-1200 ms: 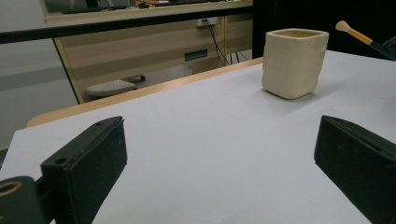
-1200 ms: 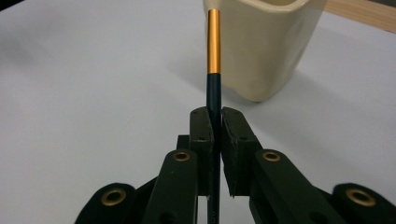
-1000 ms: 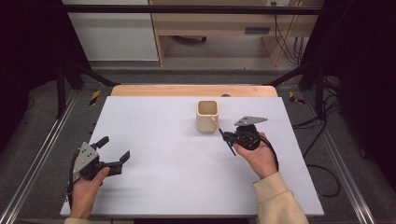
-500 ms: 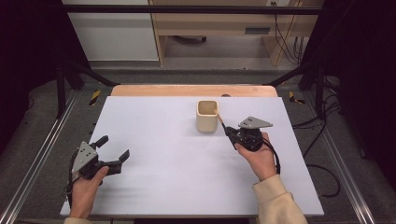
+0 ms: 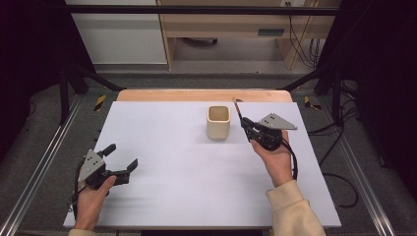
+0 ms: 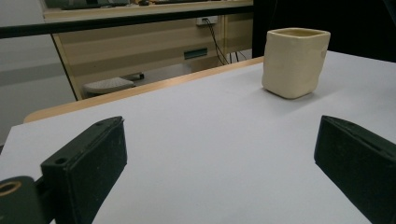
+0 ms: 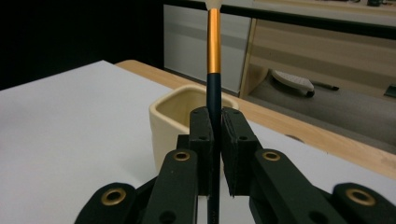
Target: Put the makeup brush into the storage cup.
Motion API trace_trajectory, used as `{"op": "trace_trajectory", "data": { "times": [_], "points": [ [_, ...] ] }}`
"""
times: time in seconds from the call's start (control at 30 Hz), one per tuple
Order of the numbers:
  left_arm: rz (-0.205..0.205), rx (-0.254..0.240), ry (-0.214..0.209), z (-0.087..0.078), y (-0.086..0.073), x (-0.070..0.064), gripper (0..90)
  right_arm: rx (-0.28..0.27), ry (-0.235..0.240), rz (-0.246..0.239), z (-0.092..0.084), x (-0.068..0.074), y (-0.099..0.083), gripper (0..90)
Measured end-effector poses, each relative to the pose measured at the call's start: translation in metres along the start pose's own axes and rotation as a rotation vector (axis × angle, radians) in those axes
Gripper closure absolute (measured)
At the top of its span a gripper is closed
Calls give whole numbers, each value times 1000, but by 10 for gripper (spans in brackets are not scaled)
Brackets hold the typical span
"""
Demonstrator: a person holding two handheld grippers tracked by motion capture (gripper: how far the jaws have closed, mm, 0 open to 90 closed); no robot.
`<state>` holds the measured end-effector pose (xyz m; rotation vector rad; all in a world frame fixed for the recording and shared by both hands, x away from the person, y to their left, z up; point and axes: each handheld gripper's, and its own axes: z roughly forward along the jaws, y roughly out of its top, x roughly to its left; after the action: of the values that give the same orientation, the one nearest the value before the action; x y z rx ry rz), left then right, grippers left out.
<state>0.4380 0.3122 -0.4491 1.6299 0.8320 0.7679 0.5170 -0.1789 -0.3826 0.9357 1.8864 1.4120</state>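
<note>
A cream square cup (image 5: 218, 123) stands upright at the middle back of the white table (image 5: 172, 196). Just right of it, my right gripper (image 5: 245, 124) is shut on a thin brush (image 5: 238, 109) with a dark handle, an orange band and a pale tip. In the right gripper view the brush (image 7: 214, 46) stands upright between the pads (image 7: 201, 135), with the cup (image 7: 173, 116) right behind them. My left gripper (image 5: 123, 156) rests open at the front left, nothing between its fingers. The left gripper view has the cup (image 6: 294, 63) far ahead, to the right.
A wooden strip (image 5: 196, 95) borders the table's far edge. Metal rails (image 5: 44, 162) run along both sides, and cables (image 5: 339, 182) lie on the floor at the right. Behind the table stands a wooden bench (image 5: 221, 29).
My right gripper has risen a little with the brush, whose tip now stands higher beside the cup. The left gripper has not moved.
</note>
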Motion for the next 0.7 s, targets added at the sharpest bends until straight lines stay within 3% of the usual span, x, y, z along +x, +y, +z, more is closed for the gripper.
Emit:
{"op": "trace_trajectory", "data": {
  "times": [0.3, 0.7],
  "points": [
    [5, -3, -4, -2, 1, -3, 18, -84, 11, -4, 14, 0, 24, 835],
    [13, -5, -6, -2, 2, -4, 18, -179, 12, -5, 26, 0, 43, 835]
  ]
}}
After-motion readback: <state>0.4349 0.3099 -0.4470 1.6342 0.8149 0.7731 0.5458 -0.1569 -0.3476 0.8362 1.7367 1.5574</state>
